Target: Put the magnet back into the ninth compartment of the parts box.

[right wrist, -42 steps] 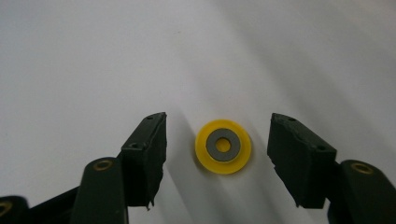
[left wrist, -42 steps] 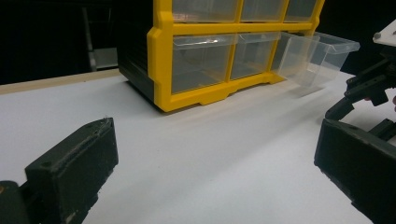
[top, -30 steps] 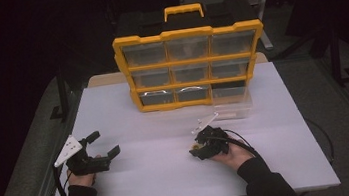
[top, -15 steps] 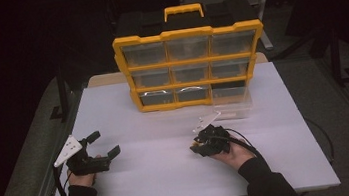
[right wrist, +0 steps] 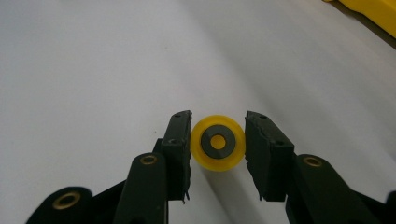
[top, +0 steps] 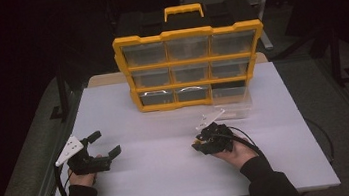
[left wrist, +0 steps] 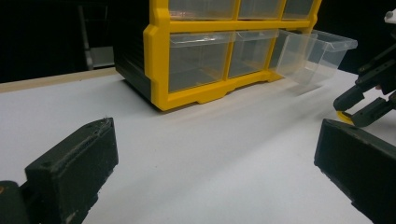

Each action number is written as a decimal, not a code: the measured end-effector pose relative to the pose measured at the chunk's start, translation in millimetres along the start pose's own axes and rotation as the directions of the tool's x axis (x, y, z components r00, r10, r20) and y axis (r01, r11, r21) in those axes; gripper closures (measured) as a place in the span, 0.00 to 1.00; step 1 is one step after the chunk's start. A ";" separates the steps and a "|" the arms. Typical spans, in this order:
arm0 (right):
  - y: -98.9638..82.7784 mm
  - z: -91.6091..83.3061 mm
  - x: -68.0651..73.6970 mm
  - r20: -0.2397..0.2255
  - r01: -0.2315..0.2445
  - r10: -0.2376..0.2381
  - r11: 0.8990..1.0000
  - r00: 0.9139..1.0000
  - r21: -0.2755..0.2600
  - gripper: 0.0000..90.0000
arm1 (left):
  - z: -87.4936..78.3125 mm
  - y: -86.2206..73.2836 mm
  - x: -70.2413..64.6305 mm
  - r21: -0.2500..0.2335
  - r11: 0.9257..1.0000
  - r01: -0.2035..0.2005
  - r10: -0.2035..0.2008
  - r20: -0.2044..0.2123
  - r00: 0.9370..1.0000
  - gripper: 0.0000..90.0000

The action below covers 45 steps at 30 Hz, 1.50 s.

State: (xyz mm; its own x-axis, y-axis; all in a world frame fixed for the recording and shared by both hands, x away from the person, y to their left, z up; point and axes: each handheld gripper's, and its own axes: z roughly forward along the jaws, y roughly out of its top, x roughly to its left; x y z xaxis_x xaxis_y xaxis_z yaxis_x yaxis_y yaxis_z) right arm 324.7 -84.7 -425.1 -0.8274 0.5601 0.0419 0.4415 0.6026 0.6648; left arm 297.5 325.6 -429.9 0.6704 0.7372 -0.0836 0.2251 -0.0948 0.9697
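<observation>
On the smooth white table (top: 172, 179), the right gripper's (right wrist: 218, 140) black fingers clamp a round yellow wheel (right wrist: 218, 142); the left gripper's (top: 99, 146) gape wide.

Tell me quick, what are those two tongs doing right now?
Left tongs: open, holding nothing.
Right tongs: closed on a small yellow wheel.

Organizer (top: 191, 68) at table (top: 139, 193) rear; pulled-out drawer (top: 233, 105) front right; roller (right wrist: 218, 142) between right tool (right wrist: 218, 140) jaws

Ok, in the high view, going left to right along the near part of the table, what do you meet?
Left gripper, jaws open → bare white table → right gripper, shut on a small yellow wheel → its trailing black cable.
</observation>
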 end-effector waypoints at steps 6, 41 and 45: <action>3.4 -7.2 -2.7 0.007 0.003 -0.003 1.000 1.000 -0.007 0.67 | 0.0 0.0 0.3 0.000 1.000 -0.001 0.001 0.000 1.000 0.00; 16.2 -61.3 -23.0 0.046 -0.043 0.051 0.985 0.998 -0.169 0.67 | -1.5 0.5 0.3 -0.004 1.000 0.002 -0.003 -0.008 1.000 0.00; 16.7 -66.1 -24.1 0.049 -0.041 0.051 0.983 0.998 -0.177 0.67 | -1.2 0.2 0.3 -0.002 1.000 0.004 -0.004 -0.005 1.000 0.00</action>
State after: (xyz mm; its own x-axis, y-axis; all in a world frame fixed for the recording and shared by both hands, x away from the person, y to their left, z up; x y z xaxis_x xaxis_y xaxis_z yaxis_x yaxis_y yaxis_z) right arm 329.0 -125.8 -365.7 -0.7861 0.6168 0.0392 0.4070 0.4688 0.7840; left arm 296.9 326.7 -429.5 0.6660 0.7410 -0.0863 0.2263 -0.0904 0.9699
